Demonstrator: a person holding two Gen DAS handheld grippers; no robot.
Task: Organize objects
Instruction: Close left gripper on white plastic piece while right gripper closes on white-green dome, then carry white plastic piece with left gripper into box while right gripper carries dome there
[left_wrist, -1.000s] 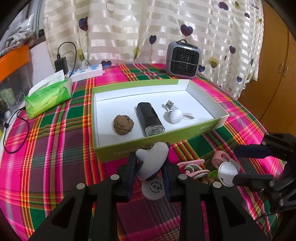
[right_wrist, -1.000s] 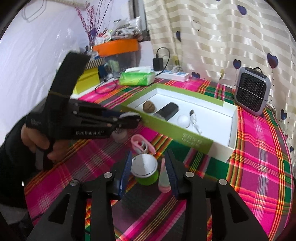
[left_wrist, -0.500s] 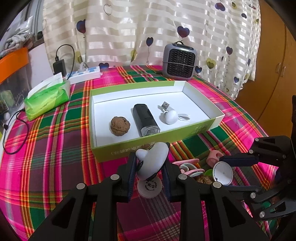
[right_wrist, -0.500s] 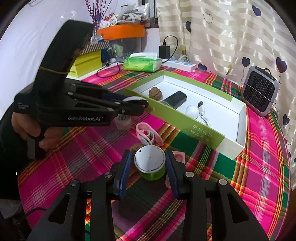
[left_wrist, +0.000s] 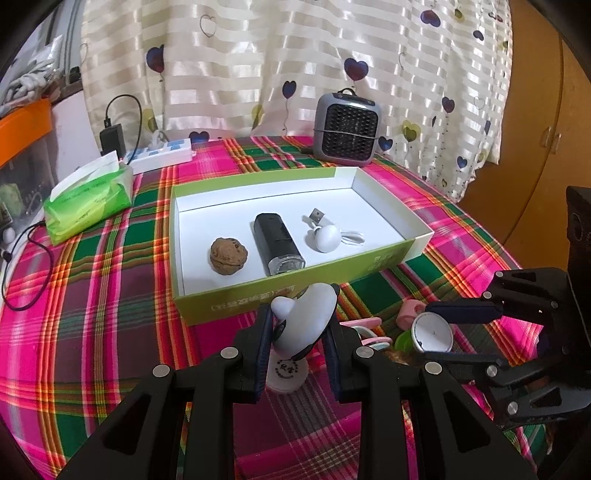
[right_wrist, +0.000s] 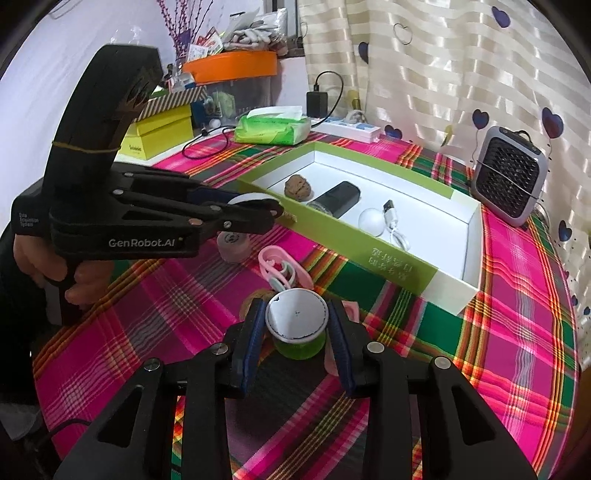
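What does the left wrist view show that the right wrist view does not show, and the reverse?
Only the left wrist view: the white panda-shaped piece clamped in the left gripper, and a wooden door.

Only the right wrist view: the hand holding the left gripper, a yellow box, and the right gripper, whose jaws have just been closing around the white-lidded green jar.

Both: the green box with walnut, black device and white earbud.
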